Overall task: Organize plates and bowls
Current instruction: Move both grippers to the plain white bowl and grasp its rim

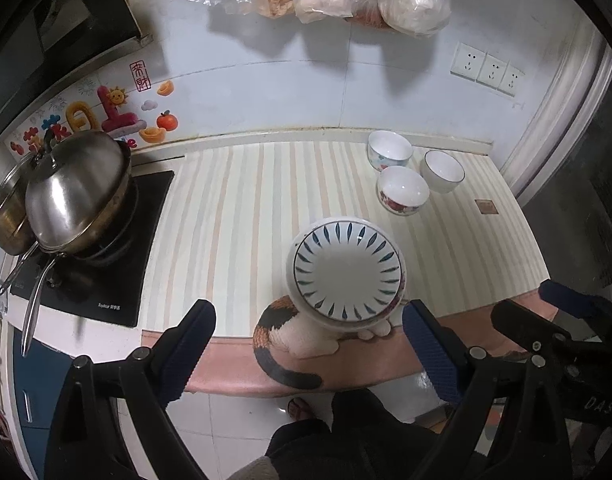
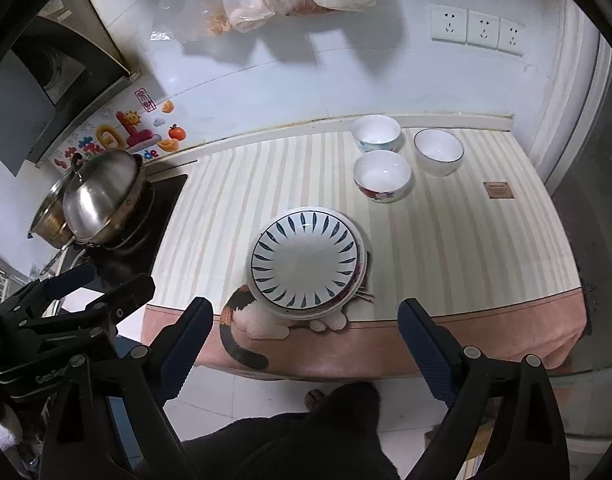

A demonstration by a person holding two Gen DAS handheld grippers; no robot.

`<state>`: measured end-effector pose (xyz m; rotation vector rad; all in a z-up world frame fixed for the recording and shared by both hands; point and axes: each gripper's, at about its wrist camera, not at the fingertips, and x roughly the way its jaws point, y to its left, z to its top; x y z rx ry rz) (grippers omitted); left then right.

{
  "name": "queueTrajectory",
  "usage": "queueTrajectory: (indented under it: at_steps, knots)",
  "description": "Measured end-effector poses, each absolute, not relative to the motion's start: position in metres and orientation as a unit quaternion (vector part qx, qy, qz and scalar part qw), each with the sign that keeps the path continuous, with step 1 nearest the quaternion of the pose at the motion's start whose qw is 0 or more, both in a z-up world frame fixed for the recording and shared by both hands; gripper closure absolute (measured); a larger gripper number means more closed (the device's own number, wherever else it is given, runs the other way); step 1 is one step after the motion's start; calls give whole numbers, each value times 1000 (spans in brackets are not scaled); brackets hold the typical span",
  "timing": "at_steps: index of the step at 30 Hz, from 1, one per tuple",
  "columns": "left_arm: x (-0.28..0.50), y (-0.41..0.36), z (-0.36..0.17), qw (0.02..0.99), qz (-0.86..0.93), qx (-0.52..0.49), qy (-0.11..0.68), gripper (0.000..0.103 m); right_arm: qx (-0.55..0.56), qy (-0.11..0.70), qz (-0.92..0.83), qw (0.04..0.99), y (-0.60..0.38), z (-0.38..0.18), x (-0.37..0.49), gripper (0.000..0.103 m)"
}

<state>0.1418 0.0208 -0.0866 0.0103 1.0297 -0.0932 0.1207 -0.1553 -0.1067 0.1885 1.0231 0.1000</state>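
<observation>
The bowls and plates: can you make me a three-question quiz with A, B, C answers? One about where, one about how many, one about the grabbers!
1. Where is the plate stack?
A. on the stove
B. near the mat's front edge
C. inside a bowl

2. How many bowls stand behind it?
A. one
B. five
C. three

3. The left gripper and right gripper are:
A. open, holding nothing
B. shut on a bowl
C. holding a plate

Answers: B, it covers the cat picture; C, three separate white bowls; A, both jaws stand wide with nothing between.
</observation>
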Motion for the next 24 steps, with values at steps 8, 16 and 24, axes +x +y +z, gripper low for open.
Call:
queueTrajectory:
  at_steps: [8,16,24]
  knots:
    - [213,-14,-112,870,-41,5,491,7,167,483,92,855,-209,-138,180,7]
    - [334,-73,-166,854,-45,17,518,7,210,508,67,833,-297,-202,293,7]
    - [448,-117,-275,773,-76,-25,629,33,216,574,66,787,-355,-298,415,29]
